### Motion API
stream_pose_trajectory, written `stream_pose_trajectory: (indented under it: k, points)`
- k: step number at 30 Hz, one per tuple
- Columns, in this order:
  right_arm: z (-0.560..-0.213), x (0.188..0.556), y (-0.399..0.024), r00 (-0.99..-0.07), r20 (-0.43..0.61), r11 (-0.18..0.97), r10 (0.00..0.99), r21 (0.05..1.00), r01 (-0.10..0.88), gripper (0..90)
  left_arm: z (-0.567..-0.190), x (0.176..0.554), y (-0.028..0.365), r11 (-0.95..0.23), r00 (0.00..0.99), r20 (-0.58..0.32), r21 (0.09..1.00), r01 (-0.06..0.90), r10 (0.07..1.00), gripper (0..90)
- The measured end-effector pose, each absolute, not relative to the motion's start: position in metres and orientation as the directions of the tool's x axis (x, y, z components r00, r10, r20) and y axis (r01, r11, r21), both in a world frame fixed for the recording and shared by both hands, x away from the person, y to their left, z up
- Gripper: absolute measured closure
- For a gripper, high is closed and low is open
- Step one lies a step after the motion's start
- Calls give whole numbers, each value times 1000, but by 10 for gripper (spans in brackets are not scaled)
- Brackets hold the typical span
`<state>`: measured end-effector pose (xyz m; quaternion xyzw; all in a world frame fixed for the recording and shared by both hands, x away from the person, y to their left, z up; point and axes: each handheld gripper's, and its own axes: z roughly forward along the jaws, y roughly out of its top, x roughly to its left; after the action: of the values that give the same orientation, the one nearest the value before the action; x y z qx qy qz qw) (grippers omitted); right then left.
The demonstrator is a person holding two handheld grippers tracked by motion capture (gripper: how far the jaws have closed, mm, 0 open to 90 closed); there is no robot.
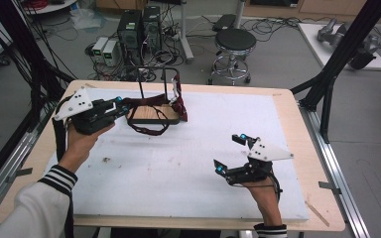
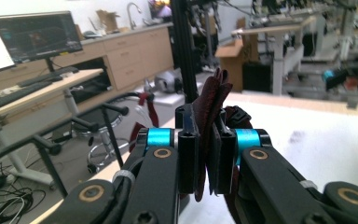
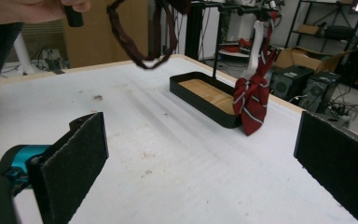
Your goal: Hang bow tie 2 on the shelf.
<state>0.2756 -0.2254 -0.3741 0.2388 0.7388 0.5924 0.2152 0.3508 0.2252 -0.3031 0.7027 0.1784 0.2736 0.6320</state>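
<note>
A dark red striped tie (image 1: 149, 101) stretches from my left gripper (image 1: 122, 105) to a black rack (image 1: 164, 84) whose wooden-floored tray (image 1: 151, 115) stands at the back of the white mat. The left gripper is shut on the tie's fabric (image 2: 210, 135), pinched between its black pads. A loop of the tie (image 3: 140, 44) hangs in the air below that hand. The tie's wide end (image 3: 251, 100) dangles from the rack over the tray's (image 3: 205, 100) corner. My right gripper (image 1: 226, 152) hovers low over the mat at the front right, jaws wide open and holding nothing, facing the rack.
A white foam mat (image 1: 188, 163) covers most of the wooden table (image 1: 297, 129). Small dark specks (image 1: 106, 159) lie on the mat. Behind the table are a black stool (image 1: 234, 42), computer towers (image 1: 139, 29) and cables. A black frame post (image 1: 337, 64) rises at the right.
</note>
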Motion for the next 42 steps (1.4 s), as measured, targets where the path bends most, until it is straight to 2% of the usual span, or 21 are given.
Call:
stream_pose_trajectory:
  k: [12,21,27,42]
  points:
    - [-397,261,-239,-716,-31,110,697,992,64,20,-290,356,233,-109,677,167,986,-128,717,840]
    - [-403,258,-239,-676,-62,134,734,989,55,20,-289,362,236,-129,588,189,981,-143,786,840]
    - [-402,256,-242,-658,-56,132,751,989,66,20,-288,366,242,-129,553,189,981,-146,811,841]
    - [-416,252,-253,-600,-60,77,797,997,3,20,-285,388,257,-146,464,193,980,-136,864,841]
